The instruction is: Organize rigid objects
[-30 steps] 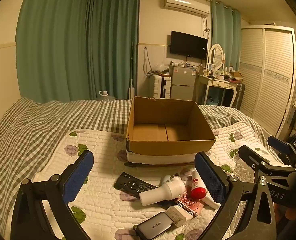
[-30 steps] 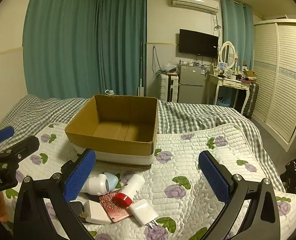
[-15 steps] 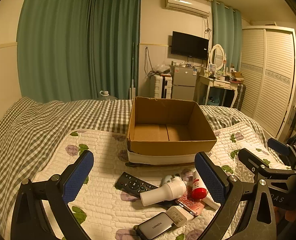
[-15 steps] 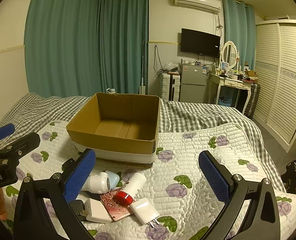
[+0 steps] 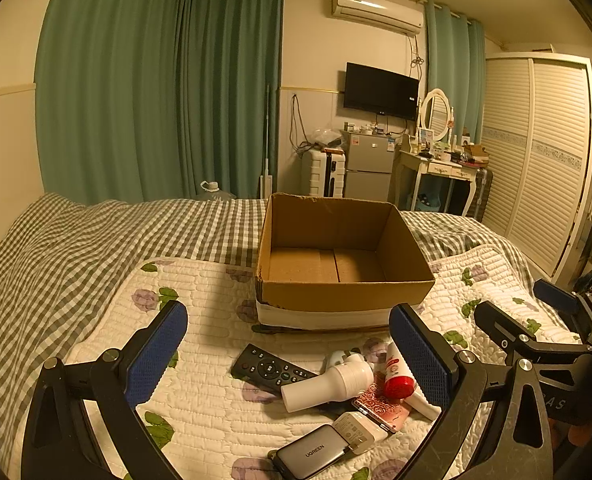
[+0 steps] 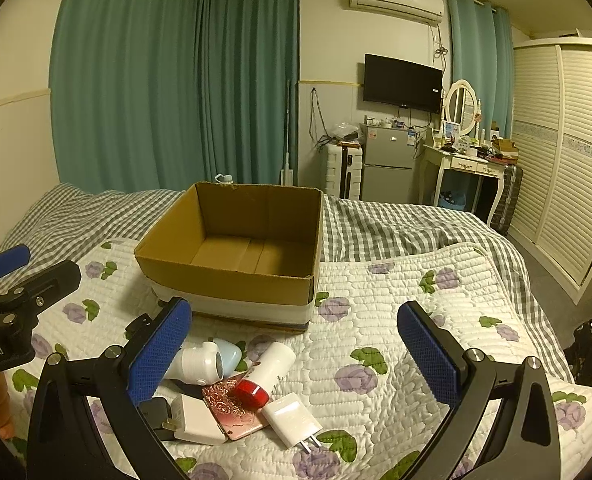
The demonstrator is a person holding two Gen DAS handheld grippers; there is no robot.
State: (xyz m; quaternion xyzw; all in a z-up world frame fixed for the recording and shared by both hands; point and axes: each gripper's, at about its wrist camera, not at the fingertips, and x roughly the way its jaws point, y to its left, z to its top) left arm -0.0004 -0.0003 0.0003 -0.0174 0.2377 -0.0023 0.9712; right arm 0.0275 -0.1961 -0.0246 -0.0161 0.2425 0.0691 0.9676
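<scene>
Both tongs stand wide apart and hold nothing. From its own camera the left tongs (image 5: 287, 352) hover above the near part of the bed (image 5: 95, 248), blue pads spread to either side of a cluster of small things. The right tongs (image 6: 296, 352) hover likewise, just to the right of the left pair, whose black frame shows at the left edge of the right view.

On the flowered white quilt (image 6: 416, 320), further back, sits an open cardboard box (image 5: 342, 264) with a white band round its base; its brown floor is bare. The cluster lies just nearer than the box. A black remote control (image 5: 269, 368) lies at the left of the cluster, aslant. Next to it on the right a white handheld device (image 5: 328, 384) lies on its side, with a pale blue part (image 6: 231, 354) behind it. Right of that a white tube with a red cap (image 6: 263, 374) lies with the cap toward the near side. Its cap rests on a pink patterned phone (image 6: 231, 412) lying flat. A white charger (image 6: 197, 420) touches the phone's left edge, and a second white charger with bare prongs (image 6: 291, 420) lies at the phone's right, prongs pointing near. A grey power bank marked UGREEN (image 5: 312, 456) lies nearest, against the first charger.

Beyond the quilt a grey checked blanket (image 5: 75, 240) covers the far part of the bed. Green curtains (image 5: 155, 88) hang behind.
</scene>
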